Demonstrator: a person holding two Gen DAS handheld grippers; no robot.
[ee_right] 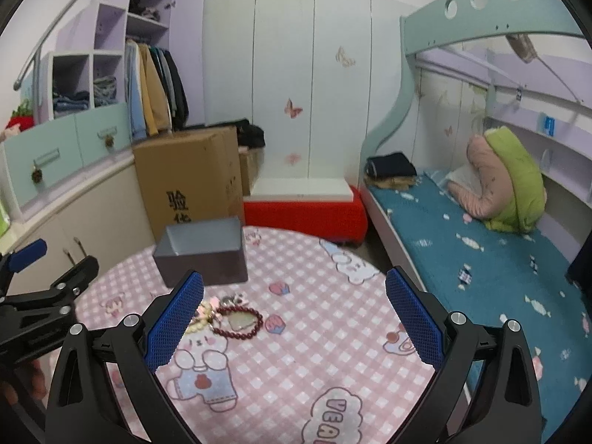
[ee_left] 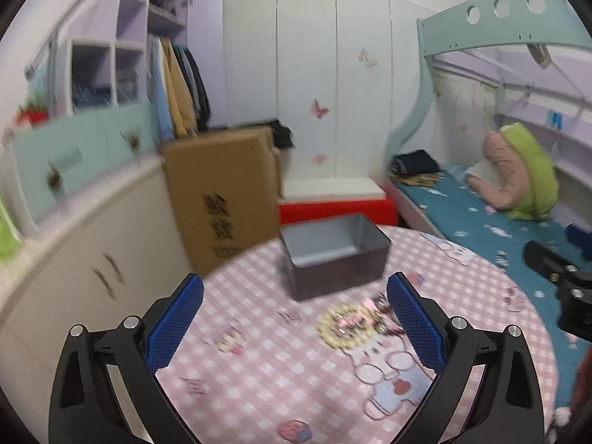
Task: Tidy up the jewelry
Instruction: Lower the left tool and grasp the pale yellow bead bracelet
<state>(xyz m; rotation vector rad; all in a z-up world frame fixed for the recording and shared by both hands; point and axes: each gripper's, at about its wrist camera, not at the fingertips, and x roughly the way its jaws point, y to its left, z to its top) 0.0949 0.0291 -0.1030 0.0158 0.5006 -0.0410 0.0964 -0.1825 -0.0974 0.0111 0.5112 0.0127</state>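
Observation:
An open grey box stands at the far side of a round table with a pink checked cloth. Just in front of the box lies a small heap of jewelry: a dark red bead bracelet, a pale pearl bracelet and some small pieces. My left gripper hovers open above the table, with the heap by its right finger. My right gripper is open too and holds nothing; the heap lies by its left finger.
A tall cardboard carton and a red stool stand behind the table. To the right is a bunk bed with a blue cover, and cupboards run along the left. The left gripper's black frame shows at the left edge of the right wrist view.

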